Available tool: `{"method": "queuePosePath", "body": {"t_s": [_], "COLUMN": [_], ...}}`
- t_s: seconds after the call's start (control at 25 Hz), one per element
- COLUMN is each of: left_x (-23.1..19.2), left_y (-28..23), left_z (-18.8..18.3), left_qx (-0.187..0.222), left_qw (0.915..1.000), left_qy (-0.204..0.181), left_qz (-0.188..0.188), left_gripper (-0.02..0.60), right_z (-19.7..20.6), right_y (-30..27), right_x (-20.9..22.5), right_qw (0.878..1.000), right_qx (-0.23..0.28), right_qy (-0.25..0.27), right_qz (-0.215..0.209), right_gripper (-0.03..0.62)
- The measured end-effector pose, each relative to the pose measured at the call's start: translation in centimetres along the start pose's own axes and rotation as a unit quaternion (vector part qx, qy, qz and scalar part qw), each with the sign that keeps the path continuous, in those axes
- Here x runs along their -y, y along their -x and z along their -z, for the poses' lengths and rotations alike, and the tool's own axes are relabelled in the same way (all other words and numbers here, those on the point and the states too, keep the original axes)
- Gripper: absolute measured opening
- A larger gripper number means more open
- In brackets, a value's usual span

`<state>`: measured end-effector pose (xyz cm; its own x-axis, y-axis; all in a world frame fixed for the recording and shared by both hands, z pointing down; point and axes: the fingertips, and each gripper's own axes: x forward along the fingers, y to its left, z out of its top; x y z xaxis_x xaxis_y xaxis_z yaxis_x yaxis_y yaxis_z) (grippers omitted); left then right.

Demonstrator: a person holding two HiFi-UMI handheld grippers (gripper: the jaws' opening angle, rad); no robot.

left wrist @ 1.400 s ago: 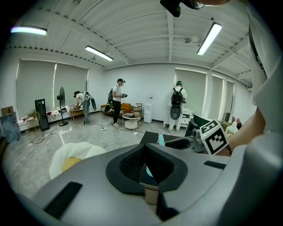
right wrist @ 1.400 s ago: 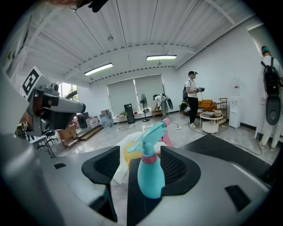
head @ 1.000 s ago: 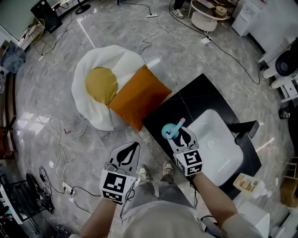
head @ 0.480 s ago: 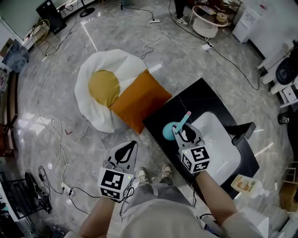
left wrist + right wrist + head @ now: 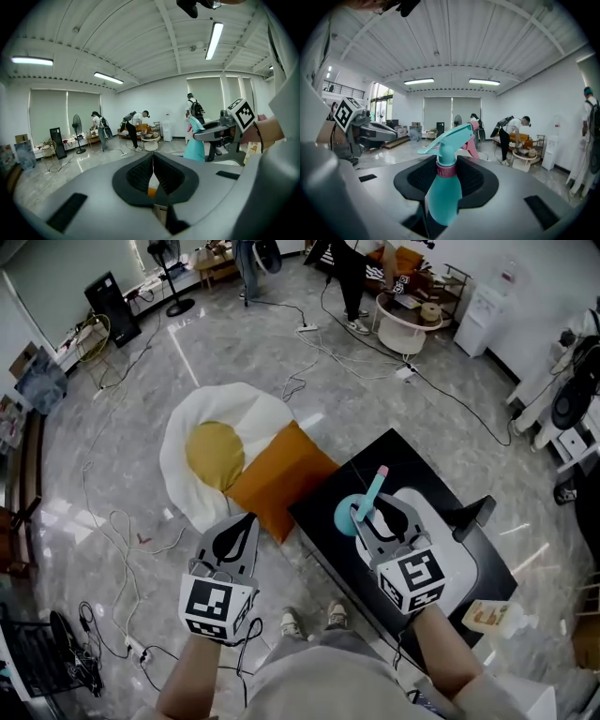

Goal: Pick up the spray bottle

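The spray bottle [image 5: 353, 515] is teal with a pink collar and a pink trigger. In the right gripper view it stands upright [image 5: 443, 194] between the pads, nozzle to the left. My right gripper [image 5: 379, 513] is shut on its neck and upper body, its jaws having just closed on it, and holds it in the air over the black counter [image 5: 375, 457]. My left gripper [image 5: 246, 522] hangs level to the left, over the floor, shut with nothing in it [image 5: 153, 160]. The left gripper view shows the bottle [image 5: 193, 146] to its right.
A white sink [image 5: 457, 554] with a black faucet [image 5: 473, 513] is set in the counter. An orange cushion [image 5: 279, 470] and a fried-egg cushion [image 5: 208, 451] lie on the floor, with several cables. People stand by a round table [image 5: 410, 310] far back.
Both grippers have risen. The right one has closed on the spray bottle and lifted it off the counter's edge; the left one came up with nothing in it.
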<state>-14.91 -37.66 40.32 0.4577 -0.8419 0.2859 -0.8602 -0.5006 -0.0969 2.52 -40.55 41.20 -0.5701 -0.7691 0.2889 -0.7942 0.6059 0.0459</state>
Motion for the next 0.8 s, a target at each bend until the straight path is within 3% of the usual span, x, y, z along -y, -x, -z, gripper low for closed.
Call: {"method": "queuePosePath", "body": {"t_s": [0.12, 0.36, 0.48, 0.56, 0.68, 0.8], "left_x": [-0.3, 0.7, 1.9, 2.2, 1.5, 1.4], "left_y": [1.8, 5.5, 7.5, 8.8, 10.4, 11.7], "left_z": [-3.5, -9.6, -12.2, -13.2, -13.4, -13.4], "left_qx": [0.030, 0.088, 0.117, 0.131, 0.145, 0.149], "left_qw": [0.9994, 0.9936, 0.9916, 0.9899, 0.9850, 0.9838], "left_qy": [-0.012, -0.070, -0.054, -0.049, -0.081, -0.082], "left_qz": [-0.010, -0.015, -0.014, -0.024, -0.048, -0.056], "left_gripper": [0.021, 0.021, 0.021, 0.021, 0.021, 0.021], "right_z": [-4.5, -11.3, -13.4, -14.4, -15.4, -16.0], "right_y": [2.4, 6.5, 8.5, 9.7, 11.4, 12.7], "right_x": [-0.6, -2.6, -4.0, -4.6, -5.7, -7.0], "right_qw": [0.999, 0.994, 0.991, 0.989, 0.987, 0.985], "right_qx": [0.037, 0.105, 0.127, 0.138, 0.148, 0.153], "right_qy": [0.033, 0.040, 0.033, 0.041, 0.054, 0.063], "right_qz": [0.003, -0.011, -0.023, -0.024, -0.035, -0.045], "right_gripper": [0.160, 0.161, 0.161, 0.161, 0.161, 0.161]}}
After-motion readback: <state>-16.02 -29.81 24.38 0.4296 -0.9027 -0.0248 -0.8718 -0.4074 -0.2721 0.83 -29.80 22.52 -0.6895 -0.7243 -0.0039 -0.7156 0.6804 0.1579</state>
